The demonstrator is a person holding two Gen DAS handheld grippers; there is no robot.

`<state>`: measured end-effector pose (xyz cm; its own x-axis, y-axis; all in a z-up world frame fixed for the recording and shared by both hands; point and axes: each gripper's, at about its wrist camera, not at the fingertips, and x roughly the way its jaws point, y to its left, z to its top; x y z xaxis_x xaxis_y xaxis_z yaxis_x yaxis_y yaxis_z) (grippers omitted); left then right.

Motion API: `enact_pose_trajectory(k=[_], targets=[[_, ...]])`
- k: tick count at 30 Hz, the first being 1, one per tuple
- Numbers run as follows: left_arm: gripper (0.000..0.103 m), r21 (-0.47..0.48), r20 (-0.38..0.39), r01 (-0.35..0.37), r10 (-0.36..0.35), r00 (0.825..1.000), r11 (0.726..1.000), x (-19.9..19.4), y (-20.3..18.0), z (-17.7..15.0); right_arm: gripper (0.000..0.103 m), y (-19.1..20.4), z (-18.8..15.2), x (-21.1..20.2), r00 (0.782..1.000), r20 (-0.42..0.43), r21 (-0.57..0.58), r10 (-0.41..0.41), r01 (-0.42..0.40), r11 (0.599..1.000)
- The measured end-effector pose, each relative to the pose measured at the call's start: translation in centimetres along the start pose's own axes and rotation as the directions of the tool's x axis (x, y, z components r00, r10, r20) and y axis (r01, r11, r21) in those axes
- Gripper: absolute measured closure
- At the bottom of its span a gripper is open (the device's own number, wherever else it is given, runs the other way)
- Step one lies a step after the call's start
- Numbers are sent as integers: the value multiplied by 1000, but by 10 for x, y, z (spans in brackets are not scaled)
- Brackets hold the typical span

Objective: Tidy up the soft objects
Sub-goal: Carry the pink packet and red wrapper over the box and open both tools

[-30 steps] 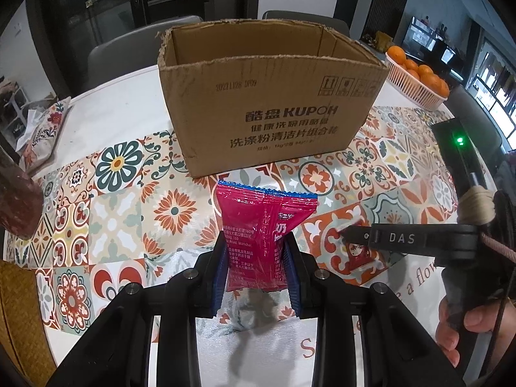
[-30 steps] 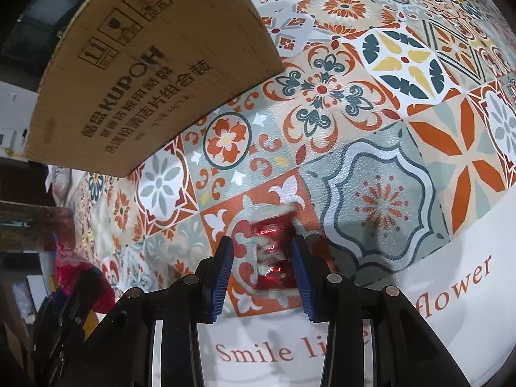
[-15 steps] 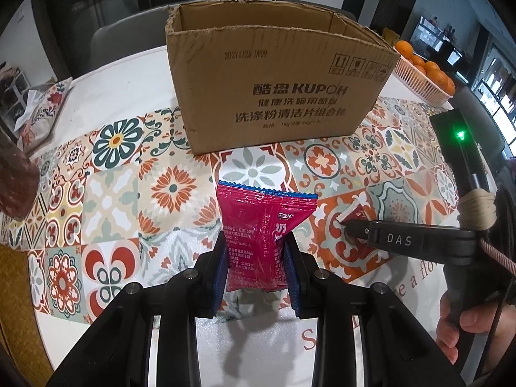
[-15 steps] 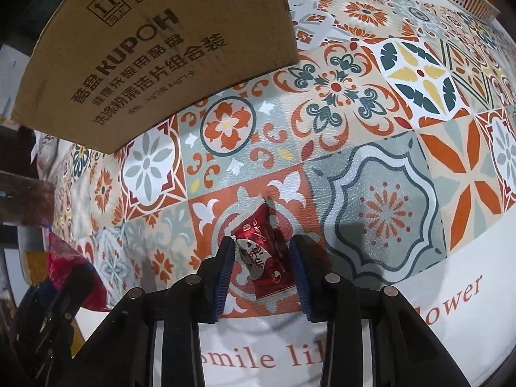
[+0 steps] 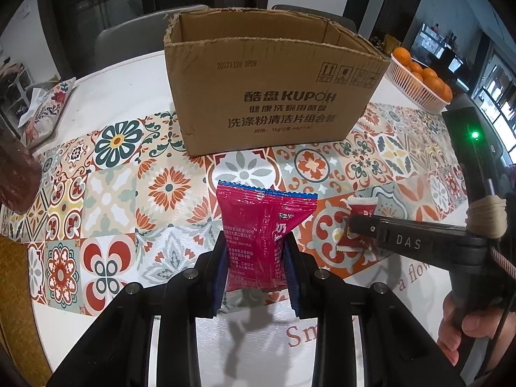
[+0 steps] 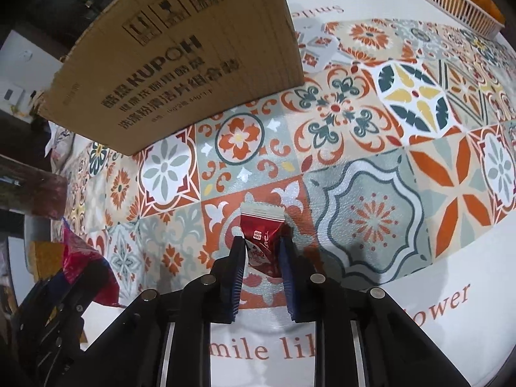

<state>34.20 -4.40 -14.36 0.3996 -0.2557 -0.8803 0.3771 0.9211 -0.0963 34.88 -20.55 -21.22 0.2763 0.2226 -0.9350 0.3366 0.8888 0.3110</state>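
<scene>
Small red sachet (image 6: 263,245) upright, pinched between the right gripper's (image 6: 262,251) just-closing jaws.

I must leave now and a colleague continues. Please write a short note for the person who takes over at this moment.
Left gripper: shut on the pink snack bag, held above the table.
Right gripper: jaws have just been closing on the small red candy packet; pads now press it.
Cardboard box: open, just behind; its inside is hidden.
Left: put both packets into the box.
</scene>
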Motion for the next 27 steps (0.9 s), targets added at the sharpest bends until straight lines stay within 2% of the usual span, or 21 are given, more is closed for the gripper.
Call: enact_pose_trajectory(k=[8, 14, 27], targets=[[71, -12, 34, -8, 8, 999, 1000, -14, -4, 3, 80, -2, -2, -28, 997, 78, -53, 20, -16, 998], [71, -25, 69, -5, 7, 998, 1000, -26, -4, 9, 80, 7, 0, -58, 987, 161, -118, 29, -10, 993], [71, 2, 198, 1, -2, 980, 1000, -68, -17, 40, 80, 30, 13, -132, 929, 360, -214, 86, -7, 977]])
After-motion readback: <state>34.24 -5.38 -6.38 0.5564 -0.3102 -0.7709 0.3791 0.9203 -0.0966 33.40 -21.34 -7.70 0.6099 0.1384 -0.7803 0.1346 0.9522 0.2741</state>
